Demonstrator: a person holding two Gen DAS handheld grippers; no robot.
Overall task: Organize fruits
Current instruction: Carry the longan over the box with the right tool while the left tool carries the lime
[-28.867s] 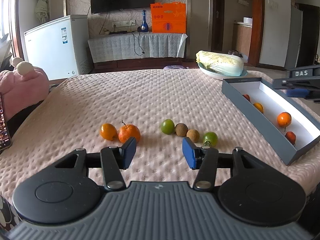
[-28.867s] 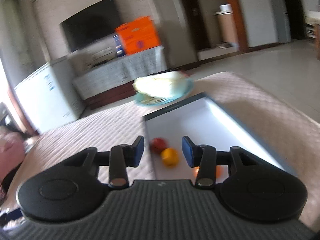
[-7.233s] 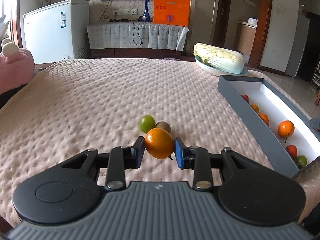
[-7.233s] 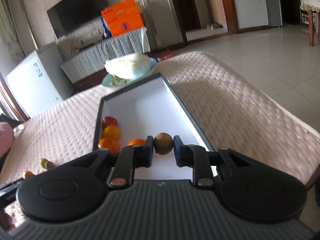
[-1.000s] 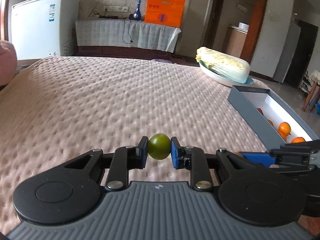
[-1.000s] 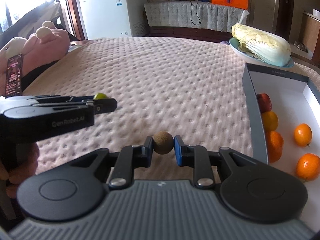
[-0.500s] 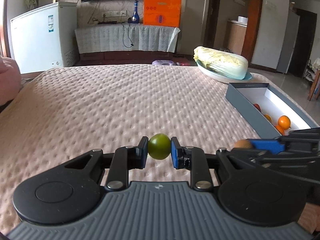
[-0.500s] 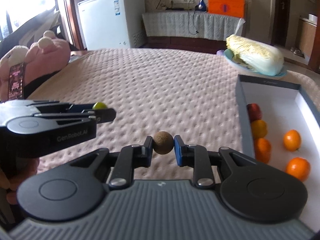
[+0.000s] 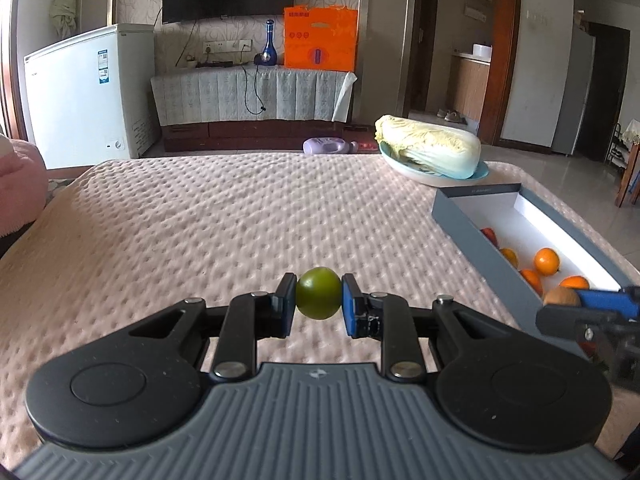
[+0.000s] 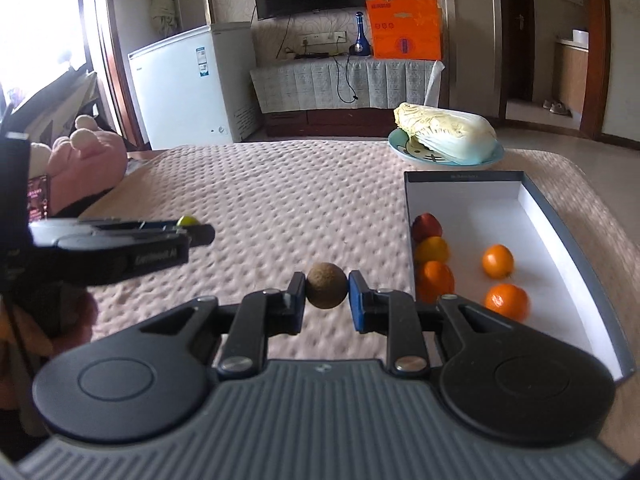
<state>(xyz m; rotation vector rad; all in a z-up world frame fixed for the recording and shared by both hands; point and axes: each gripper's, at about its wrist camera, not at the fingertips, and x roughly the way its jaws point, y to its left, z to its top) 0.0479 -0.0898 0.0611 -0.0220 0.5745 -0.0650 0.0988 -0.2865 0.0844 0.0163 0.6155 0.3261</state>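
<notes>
My left gripper is shut on a green round fruit and holds it above the pink bumpy table cover. My right gripper is shut on a brown round fruit, left of the grey box with a white inside. The box holds several oranges and a red fruit. The right gripper with its brown fruit shows at the right edge of the left wrist view, by the box. The left gripper with its green fruit shows at the left of the right wrist view.
A cabbage on a blue plate sits at the table's far right, behind the box. A pink plush toy lies at the left edge. A white freezer and a covered cabinet stand beyond the table.
Both grippers keep hold of their fruits. The right gripper has moved closer to the box; the box and cabbage look nearer and more central in the right wrist view.
</notes>
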